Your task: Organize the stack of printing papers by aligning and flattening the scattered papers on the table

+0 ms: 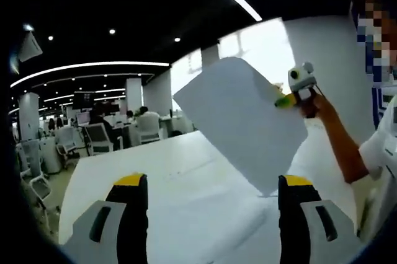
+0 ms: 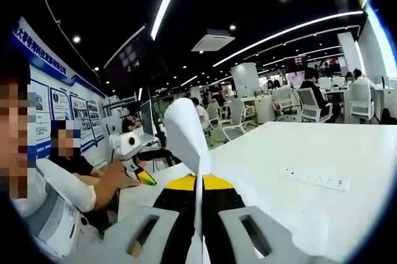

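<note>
A white sheet of paper (image 1: 242, 121) hangs tilted in the air above the white table (image 1: 142, 165). My right gripper (image 1: 286, 100) comes in from the right in a person's hand and pinches the sheet's upper right edge. In the right gripper view that sheet (image 2: 185, 129) is seen edge-on, rising from between the shut jaws of my right gripper (image 2: 198, 184). My left gripper (image 1: 213, 183) stands wide open below the sheet, with nothing between its yellow-tipped fingers (image 1: 131, 181). More white paper (image 1: 217, 227) lies flat on the table beneath it. The left gripper (image 2: 145, 177) also shows at the left.
A white power strip (image 2: 313, 179) lies on the table (image 2: 310, 146) to the right. Office chairs (image 1: 98, 137) and desks with seated people stand beyond the table's far edge. A person's arm (image 1: 344, 146) reaches in from the right. A wall with posters (image 2: 59, 106) runs along the left.
</note>
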A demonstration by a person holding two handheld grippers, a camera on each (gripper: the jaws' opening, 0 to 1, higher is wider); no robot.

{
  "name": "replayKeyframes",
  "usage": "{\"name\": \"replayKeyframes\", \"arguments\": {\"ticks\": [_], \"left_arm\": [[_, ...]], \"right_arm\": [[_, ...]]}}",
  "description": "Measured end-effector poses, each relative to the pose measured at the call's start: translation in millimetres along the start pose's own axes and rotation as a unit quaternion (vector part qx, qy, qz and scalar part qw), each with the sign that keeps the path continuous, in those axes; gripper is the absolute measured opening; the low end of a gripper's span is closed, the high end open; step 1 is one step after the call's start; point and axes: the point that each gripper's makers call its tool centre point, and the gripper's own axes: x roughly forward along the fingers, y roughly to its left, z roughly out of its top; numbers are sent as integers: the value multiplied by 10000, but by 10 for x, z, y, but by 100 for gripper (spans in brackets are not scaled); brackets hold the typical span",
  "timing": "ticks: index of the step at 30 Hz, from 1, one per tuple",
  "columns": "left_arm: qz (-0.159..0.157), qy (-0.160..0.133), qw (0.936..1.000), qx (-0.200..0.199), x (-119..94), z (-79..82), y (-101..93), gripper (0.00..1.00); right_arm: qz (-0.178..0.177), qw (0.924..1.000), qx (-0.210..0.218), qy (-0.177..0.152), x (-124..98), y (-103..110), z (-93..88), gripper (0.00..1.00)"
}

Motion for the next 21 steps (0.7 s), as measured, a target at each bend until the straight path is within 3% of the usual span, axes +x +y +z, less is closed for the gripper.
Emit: {"name": "replayKeyframes", "arguments": {"ticks": [13, 21], "left_arm": [[108, -224, 9997, 13, 140, 145, 188, 89], [-159, -312, 9994, -6, 305, 197, 239, 89]], "right_arm": [[0, 10000, 67, -60, -20, -8, -1, 0], [-85, 9999, 66, -56, -34, -34, -8, 0]]}}
